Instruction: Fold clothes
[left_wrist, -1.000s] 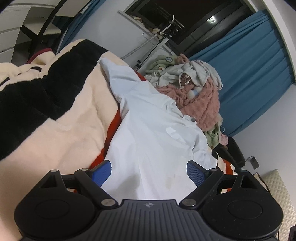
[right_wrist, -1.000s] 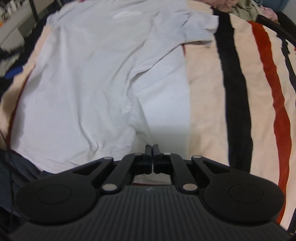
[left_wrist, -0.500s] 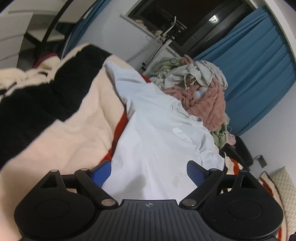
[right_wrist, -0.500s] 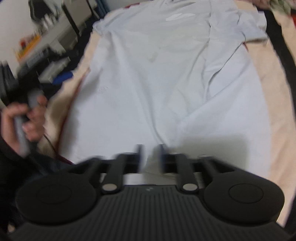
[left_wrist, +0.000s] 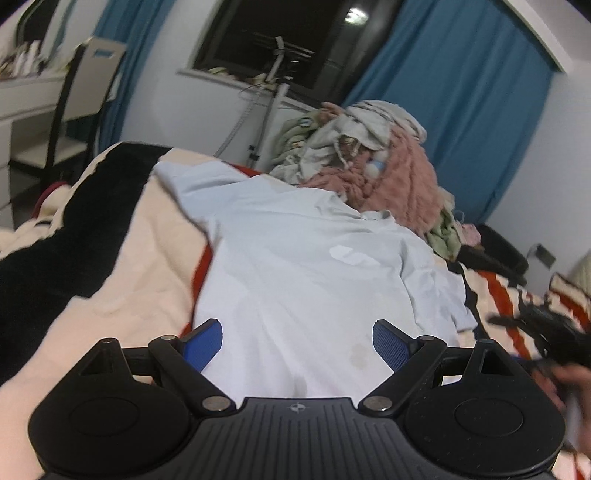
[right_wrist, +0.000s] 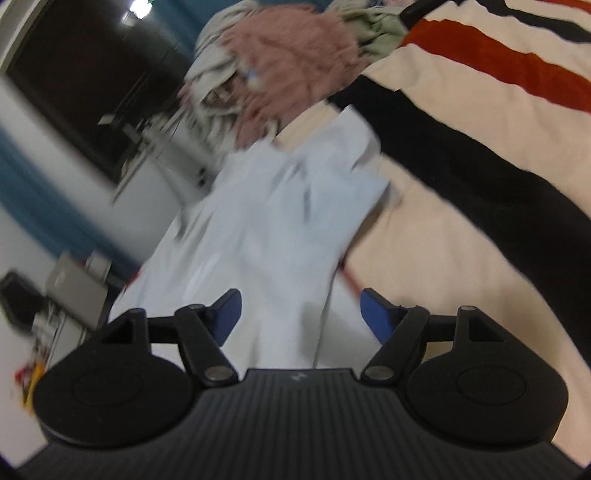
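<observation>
Both jaws gape wide, holding nothing; the shirt (left_wrist: 295, 280) lies flat between and ahead of each pair, soft, light, likely best pinched at its hem corners.

Right claw (right_wrist: 300, 314) now apart, empty.

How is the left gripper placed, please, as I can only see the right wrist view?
Observer: The left gripper is open over the hem end of the shirt and grips nothing.
Operator: Thank you. Does the sleeve on that side lie flat?
Observer: Yes, that sleeve is spread out on the blanket.
Operator: Is anything on the cloth near the hem?
Observer: Faint stains show between the open jaws.
</observation>
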